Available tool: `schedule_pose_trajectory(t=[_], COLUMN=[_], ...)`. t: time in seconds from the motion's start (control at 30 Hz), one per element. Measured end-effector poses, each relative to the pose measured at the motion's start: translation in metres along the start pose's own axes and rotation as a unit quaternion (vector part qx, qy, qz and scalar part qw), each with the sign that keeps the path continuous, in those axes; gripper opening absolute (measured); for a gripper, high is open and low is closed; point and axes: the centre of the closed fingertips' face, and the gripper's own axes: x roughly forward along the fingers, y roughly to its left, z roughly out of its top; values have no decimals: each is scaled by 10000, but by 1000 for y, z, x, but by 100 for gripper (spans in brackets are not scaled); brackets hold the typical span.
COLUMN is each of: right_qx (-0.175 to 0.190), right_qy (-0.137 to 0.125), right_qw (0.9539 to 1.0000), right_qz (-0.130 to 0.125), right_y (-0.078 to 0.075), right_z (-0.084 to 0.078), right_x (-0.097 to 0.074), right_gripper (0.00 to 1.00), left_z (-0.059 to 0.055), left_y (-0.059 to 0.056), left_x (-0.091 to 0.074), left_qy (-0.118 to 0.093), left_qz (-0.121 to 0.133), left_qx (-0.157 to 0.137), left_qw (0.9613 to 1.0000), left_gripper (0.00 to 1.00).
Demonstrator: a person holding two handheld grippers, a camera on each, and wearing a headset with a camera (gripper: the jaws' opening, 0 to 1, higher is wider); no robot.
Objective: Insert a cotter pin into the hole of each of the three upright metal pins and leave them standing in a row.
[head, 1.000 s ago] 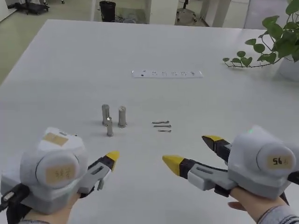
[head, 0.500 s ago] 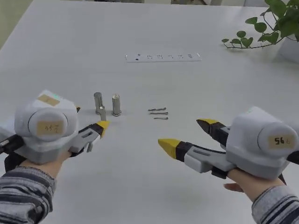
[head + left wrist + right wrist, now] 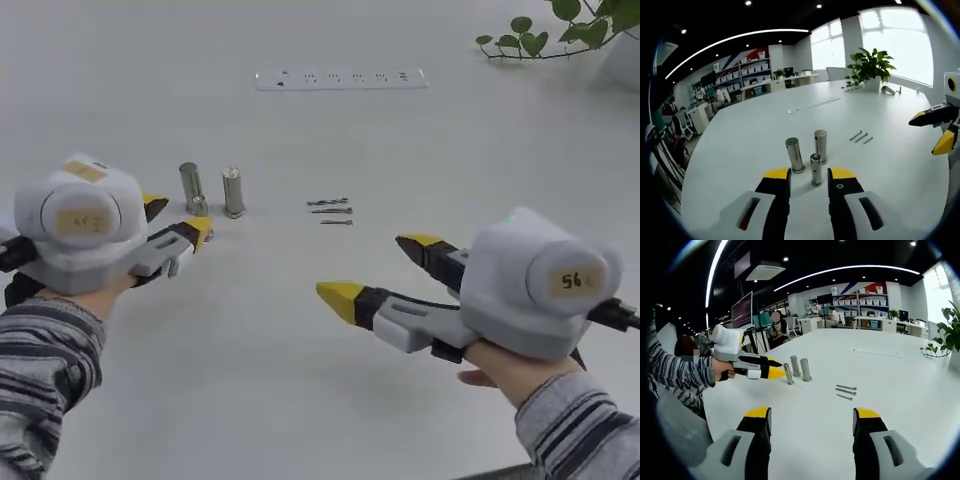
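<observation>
The three metal pins (image 3: 821, 146) stand upright in a tight cluster on the counter (image 3: 300, 400), not yet in a row and none of them fitted. In the left gripper view the front pin (image 3: 815, 169) sits at the lower middle of the frame. It is just ahead of the left tongs (image 3: 810, 175) and lined up with the gap between the jaws. Those jaws are partly open and hold nothing; the pin looks untouched.

The three cotter pins (image 3: 332, 211) lie flat at the middle of the head view, side by side, with their long axes running left to right across the frame. They lie to the right of the metal pins and well apart from them. The right tongs (image 3: 375, 266) hover low in the right half of that frame, spread wide and empty, with the cotter pins above and a little left of their tips.

To my eye the right tongs are plainly the nearer to the cotter pins. A pick-up would mean reaching forward and closing across those thin shafts, while the left tongs steady the front pin.
</observation>
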Motion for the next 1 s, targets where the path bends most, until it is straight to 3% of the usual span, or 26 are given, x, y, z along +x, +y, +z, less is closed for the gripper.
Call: schedule_pose_trajectory(t=[0.3,0.67,0.77,0.87,1.0], right_qx=[101,50,26,-500,-633], right_qy=[127,125,124,277,245], right_qw=[9998,9999,9999,9983,9976], right_qz=[77,-70,-50,-123,-102], right_y=[1,-7,-5,-6,-1], right_z=[-13,-14,-14,-18,-17], right_x=[4,7,8,9,10], right_gripper=[61,60,60,60,59], left_z=[-5,-10,-10,-10,-9], left_y=[-10,-9,-9,-10,-15], left_x=[18,31,31,31,31], left_qy=[94,151,140,131,160], left_qz=[-205,-291,-272,-239,-226], left_qx=[71,-419,-423,-290,-179], left_qw=[9997,9986,9986,9992,9995], left_gripper=[21,6,6,5,5])
